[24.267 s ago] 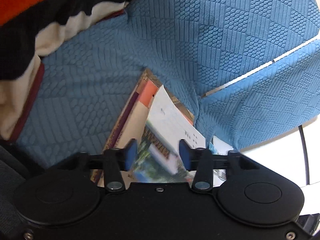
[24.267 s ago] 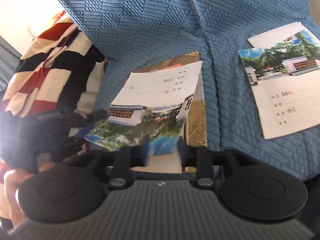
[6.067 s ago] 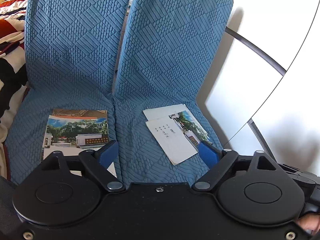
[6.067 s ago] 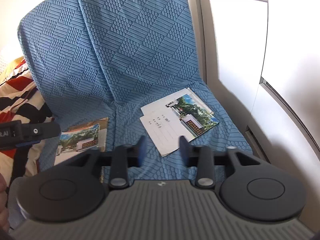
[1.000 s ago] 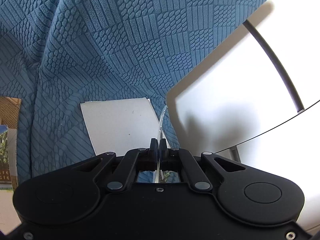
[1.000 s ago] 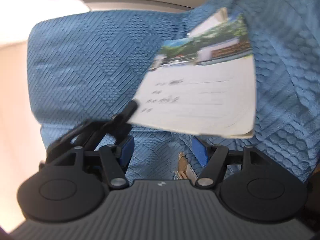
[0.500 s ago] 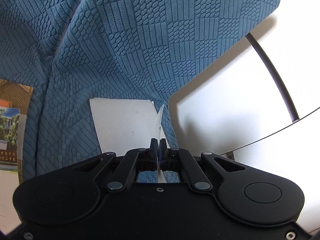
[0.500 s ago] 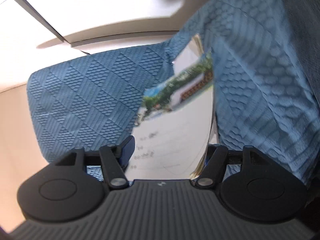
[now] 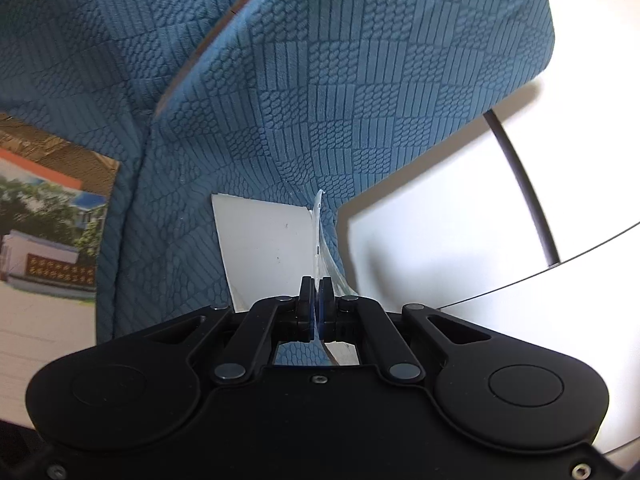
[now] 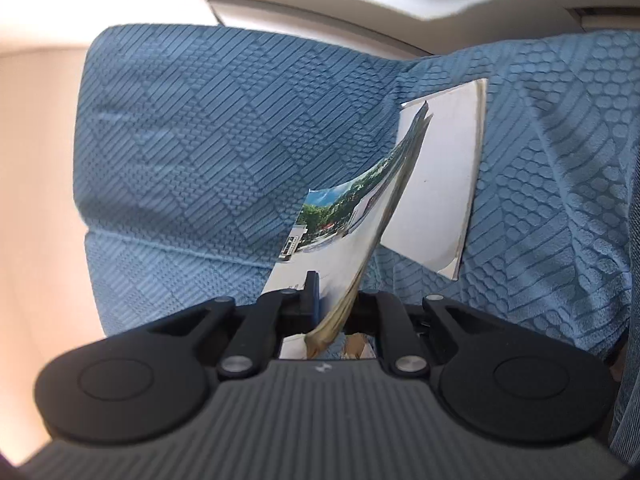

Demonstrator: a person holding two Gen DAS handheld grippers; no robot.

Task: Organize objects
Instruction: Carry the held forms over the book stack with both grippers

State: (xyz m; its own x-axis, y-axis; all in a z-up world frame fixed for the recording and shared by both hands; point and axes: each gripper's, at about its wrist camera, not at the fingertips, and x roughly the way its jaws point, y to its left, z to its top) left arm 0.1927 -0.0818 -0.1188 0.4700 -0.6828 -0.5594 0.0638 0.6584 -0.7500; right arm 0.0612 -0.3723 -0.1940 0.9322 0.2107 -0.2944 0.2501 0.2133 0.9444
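Now, item one: your right gripper (image 10: 334,306), jaws just closed on the picture booklet (image 10: 344,220), joining the left gripper (image 9: 316,304), clenched on its edge. Booklet raised above white booklet (image 10: 440,184) on blue seat (image 10: 200,140); ready for stacking.

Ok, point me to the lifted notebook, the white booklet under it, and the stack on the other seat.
lifted notebook (image 10: 340,216), right wrist view, photo cover
white booklet (image 9: 264,248), left wrist view, blank face
stack (image 9: 44,248), left wrist view, top cover photo
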